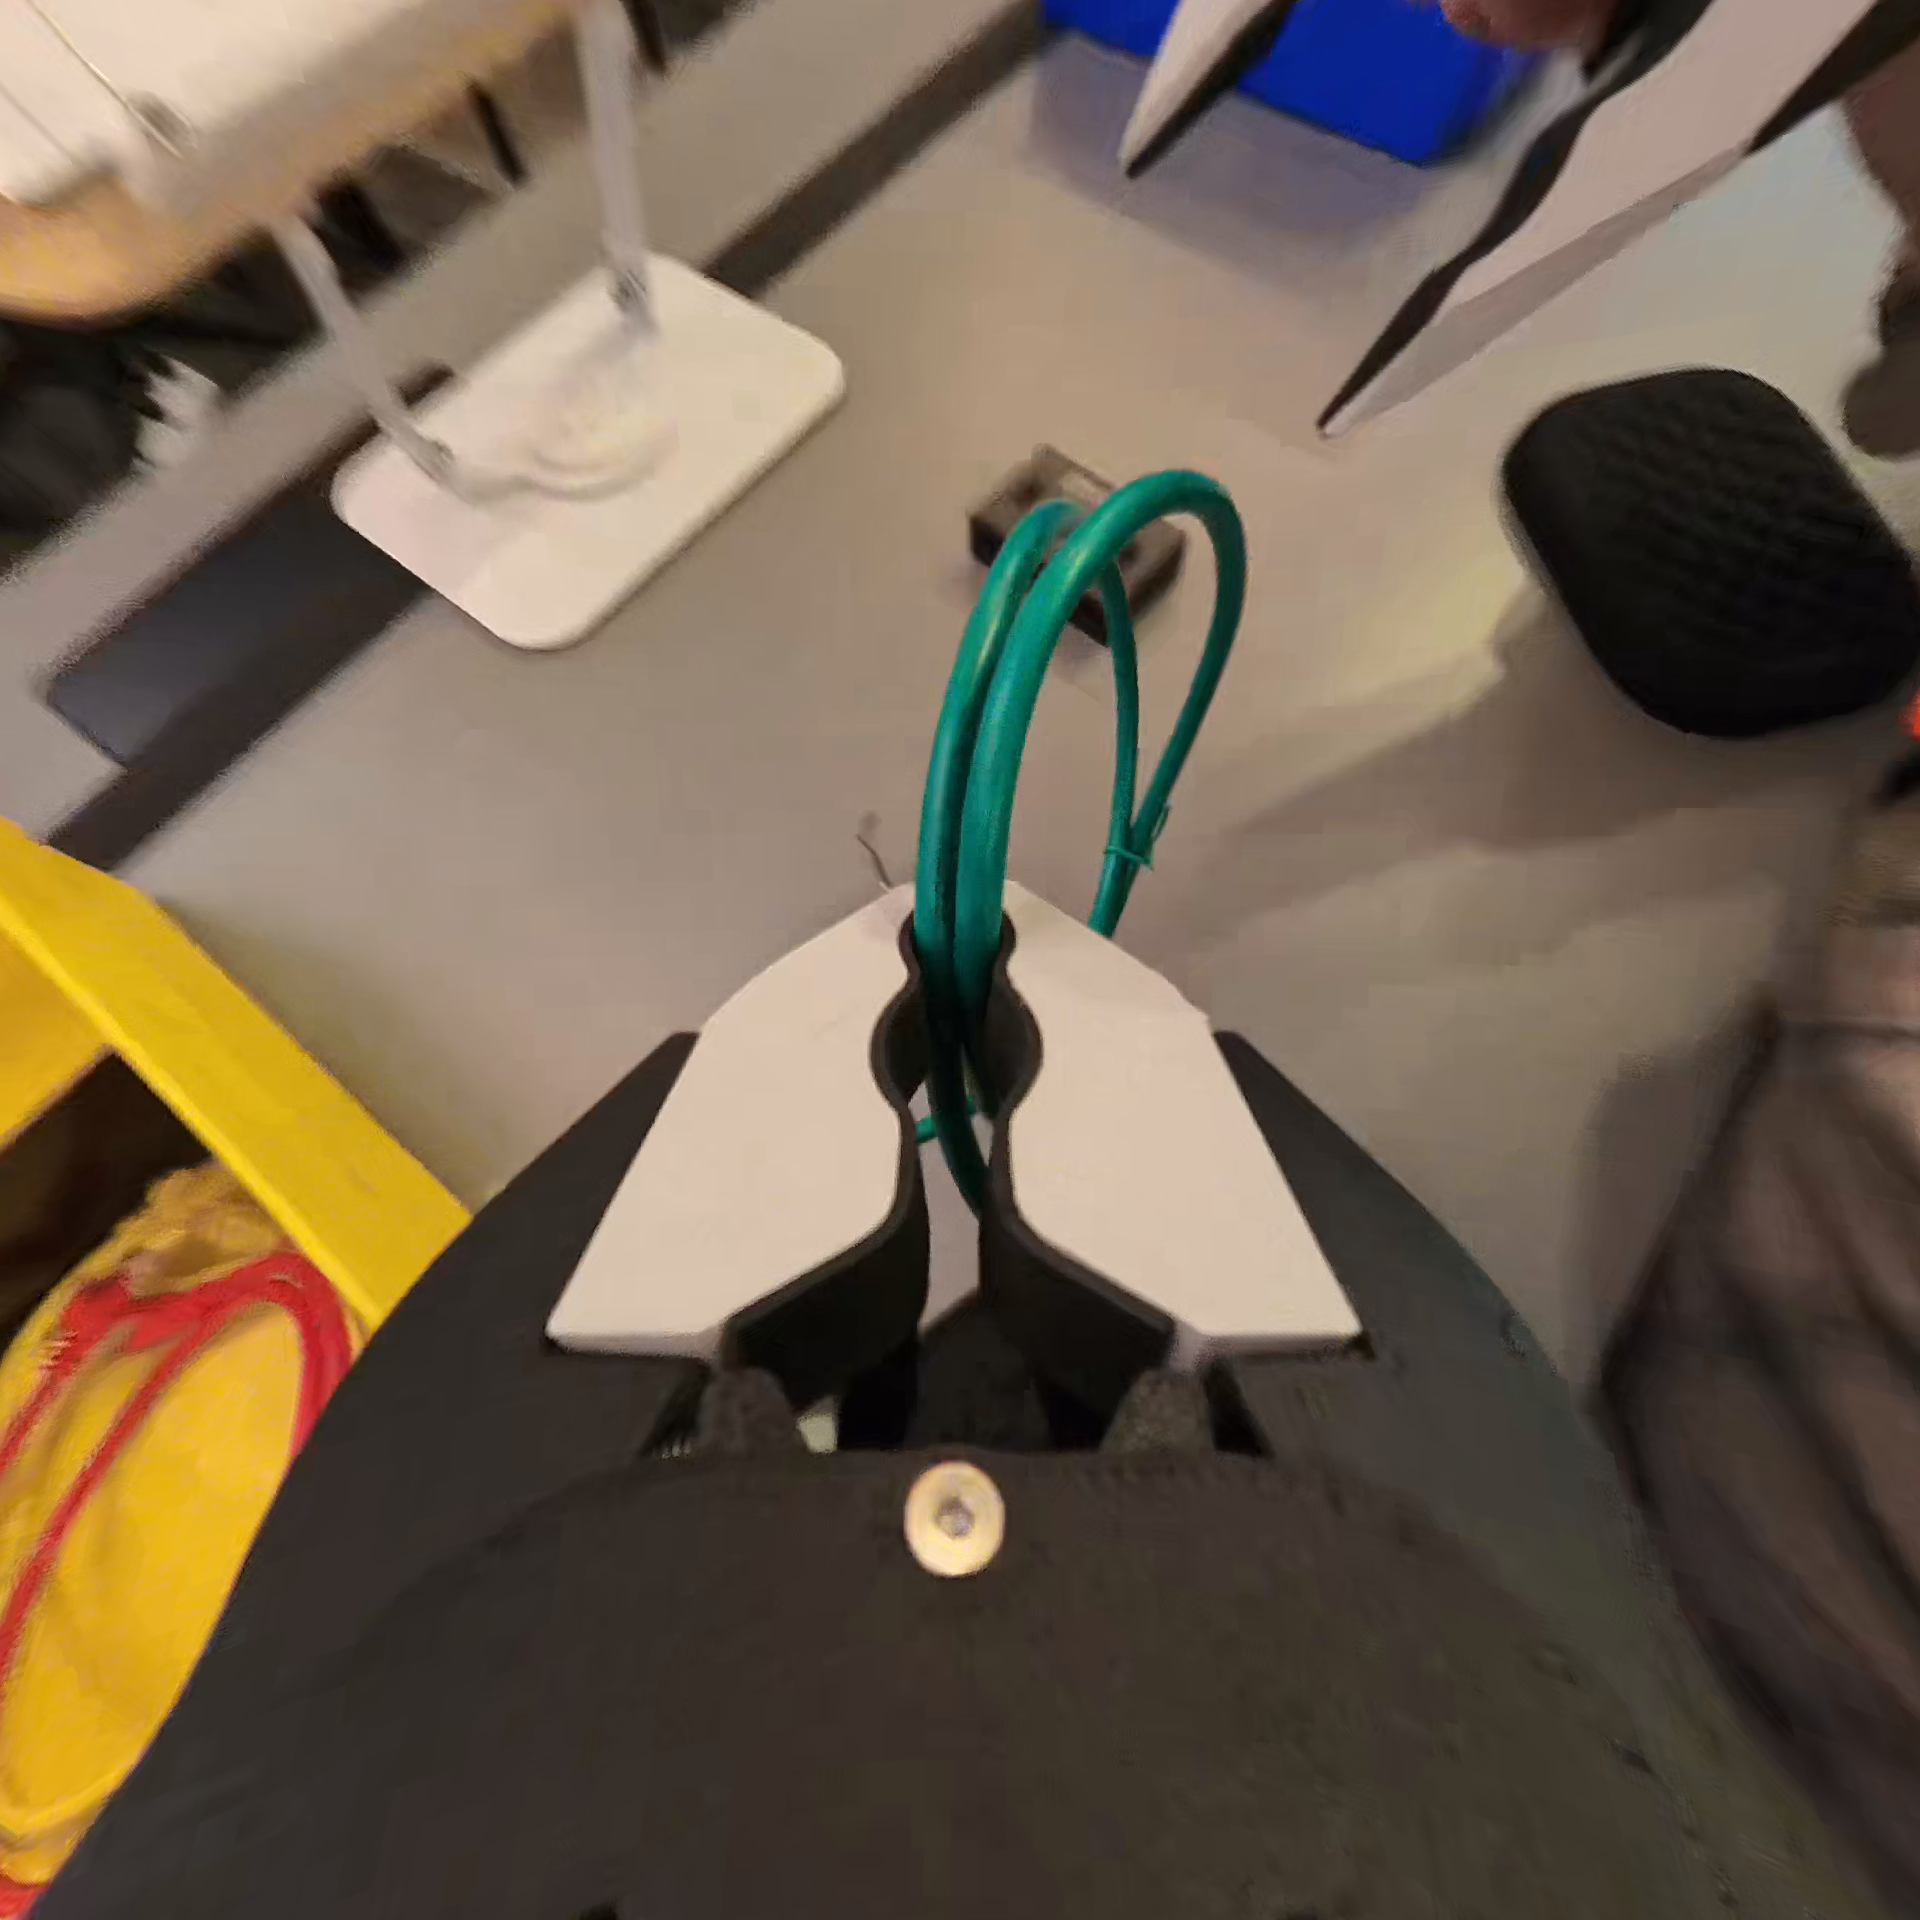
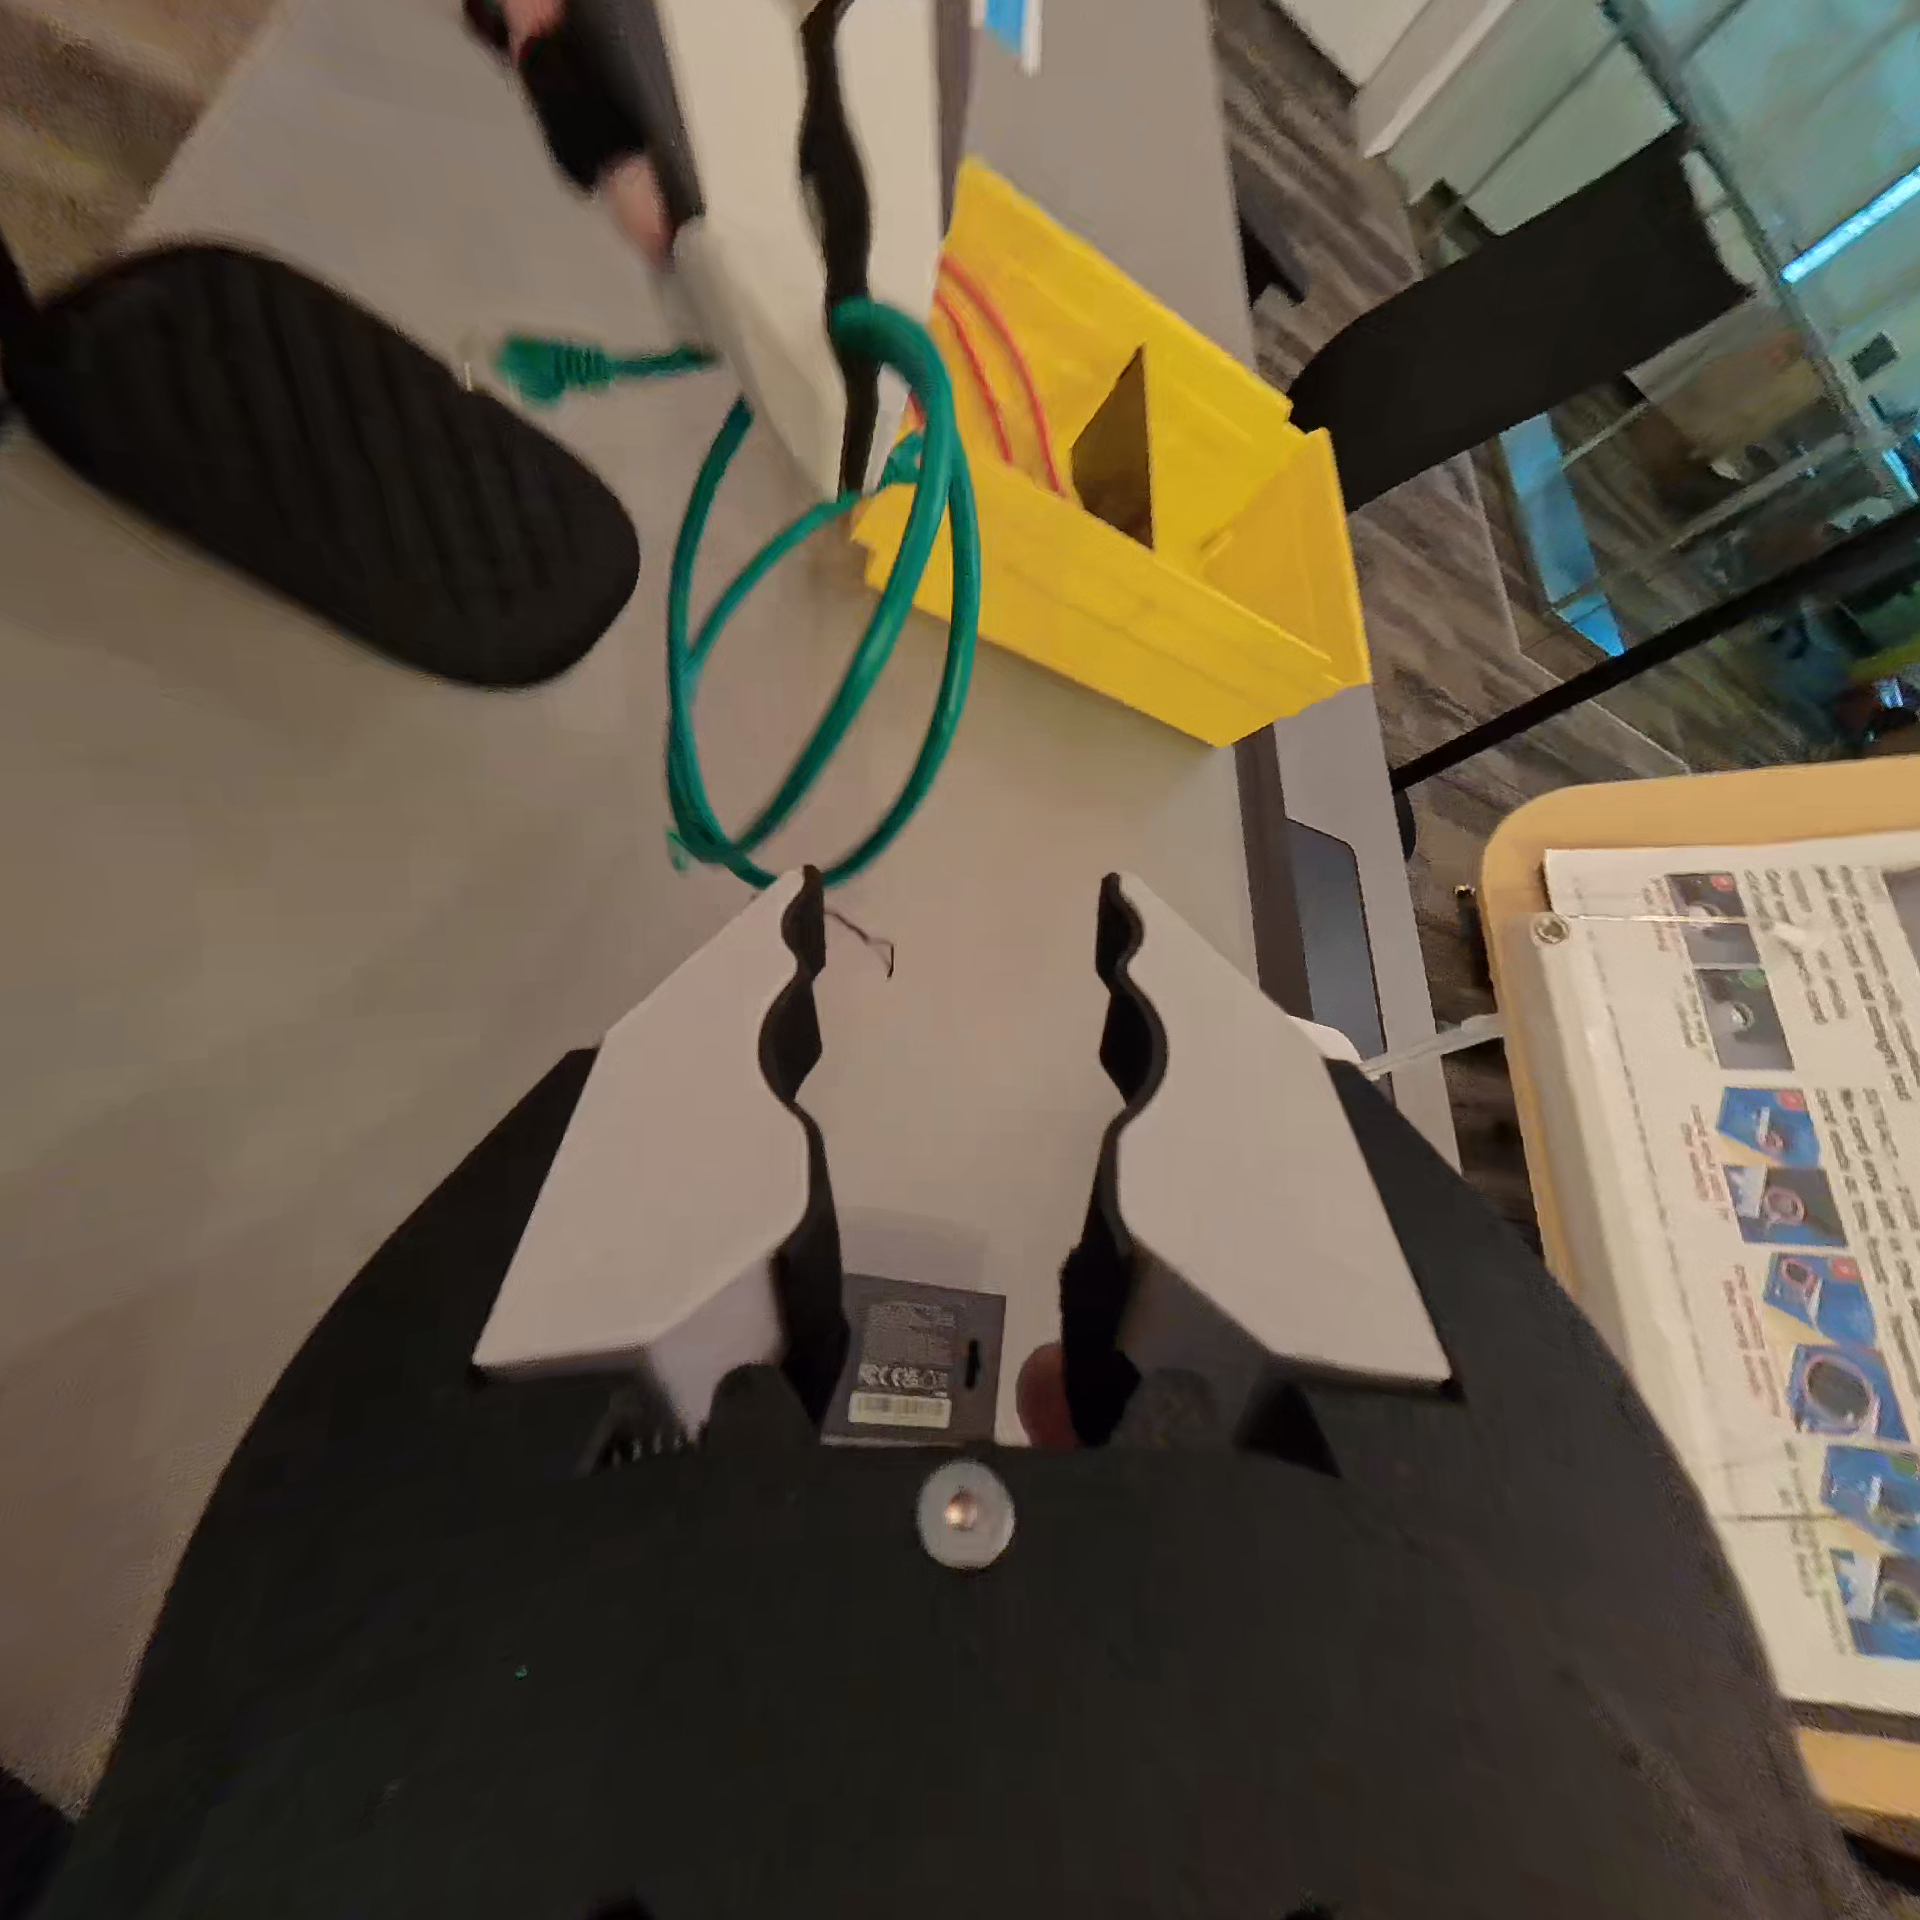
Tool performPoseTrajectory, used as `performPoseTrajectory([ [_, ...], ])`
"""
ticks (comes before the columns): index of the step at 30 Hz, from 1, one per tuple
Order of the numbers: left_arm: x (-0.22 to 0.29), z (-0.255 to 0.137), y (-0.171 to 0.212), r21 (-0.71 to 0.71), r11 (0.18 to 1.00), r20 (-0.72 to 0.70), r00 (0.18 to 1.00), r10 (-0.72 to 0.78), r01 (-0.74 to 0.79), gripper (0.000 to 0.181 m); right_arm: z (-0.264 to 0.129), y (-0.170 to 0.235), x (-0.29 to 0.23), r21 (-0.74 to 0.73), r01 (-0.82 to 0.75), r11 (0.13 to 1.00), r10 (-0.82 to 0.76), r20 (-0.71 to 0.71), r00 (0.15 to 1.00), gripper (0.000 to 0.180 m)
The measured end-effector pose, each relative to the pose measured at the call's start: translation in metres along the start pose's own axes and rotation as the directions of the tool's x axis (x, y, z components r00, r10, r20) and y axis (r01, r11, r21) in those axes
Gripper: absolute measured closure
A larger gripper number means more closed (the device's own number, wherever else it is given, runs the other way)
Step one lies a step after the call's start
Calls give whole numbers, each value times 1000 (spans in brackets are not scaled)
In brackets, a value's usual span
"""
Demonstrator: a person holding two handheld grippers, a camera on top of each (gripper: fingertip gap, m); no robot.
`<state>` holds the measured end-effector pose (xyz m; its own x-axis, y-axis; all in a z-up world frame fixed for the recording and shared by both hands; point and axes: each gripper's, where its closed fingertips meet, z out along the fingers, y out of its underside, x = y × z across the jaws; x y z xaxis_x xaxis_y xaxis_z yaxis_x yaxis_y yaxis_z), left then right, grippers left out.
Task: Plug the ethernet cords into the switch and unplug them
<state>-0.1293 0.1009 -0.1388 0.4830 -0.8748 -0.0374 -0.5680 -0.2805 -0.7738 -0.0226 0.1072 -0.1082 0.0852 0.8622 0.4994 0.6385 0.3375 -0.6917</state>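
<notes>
My left gripper [image 1: 956, 914] is shut on a coiled green ethernet cord [image 1: 1091, 623] and holds its loops above the grey table. In the right wrist view the left gripper [image 2: 852, 468] hangs the green cord [image 2: 935, 582] beside the yellow bin, and one plug end [image 2: 540, 364] trails to the left. The small dark switch [image 1: 1081, 540] lies on the table beyond the coil. My right gripper [image 2: 958, 888] is open and empty. The switch [image 2: 914, 1351] shows low between its finger bases. In the left wrist view the right gripper [image 1: 1226, 296] hovers open at the upper right.
A yellow bin [image 1: 156, 987] holding red cords [image 1: 208, 1351] stands at the left; it also shows in the right wrist view [image 2: 1122, 582]. A white stand base [image 1: 592, 457], a black chair armrest [image 1: 1714, 551], a blue bin [image 1: 1351, 73] and a printed sheet [image 2: 1714, 1247] surround the table. My hands' fingertips stand some 12 cm from each other.
</notes>
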Motion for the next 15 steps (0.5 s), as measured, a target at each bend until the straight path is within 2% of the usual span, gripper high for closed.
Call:
performPoseTrajectory([
  [2, -5, -2, 12, -61, 998, -47, 999, -11, 8, 175, 11, 15, -6, -54, 65, 996, -63, 37, 997, 129],
  [4, -1, 2, 33, -179, 984, -152, 988, -21, -7, 176, 26, 35, -5, -130, 88, 988, -82, 53, 995, 142],
  [7, -8, 14, 65, -325, 944, -192, 981, -4, -59, 175, 53, 53, -15, -156, 124, 980, -100, 153, 983, 147],
  [9, -18, 26, 72, -341, 939, -153, 988, -2, -51, 175, 77, 67, -29, -177, 77, 981, -27, 272, 962, 142],
  [12, -16, 41, 83, -378, 923, -194, 981, -2, -73, 175, 110, 93, -31, -249, 137, 959, -48, 333, 942, 144],
  [15, -13, 55, 93, -436, 891, -254, 967, 9, -122, 174, 133, 100, -29, -258, 151, 954, -39, 394, 918, 147],
])
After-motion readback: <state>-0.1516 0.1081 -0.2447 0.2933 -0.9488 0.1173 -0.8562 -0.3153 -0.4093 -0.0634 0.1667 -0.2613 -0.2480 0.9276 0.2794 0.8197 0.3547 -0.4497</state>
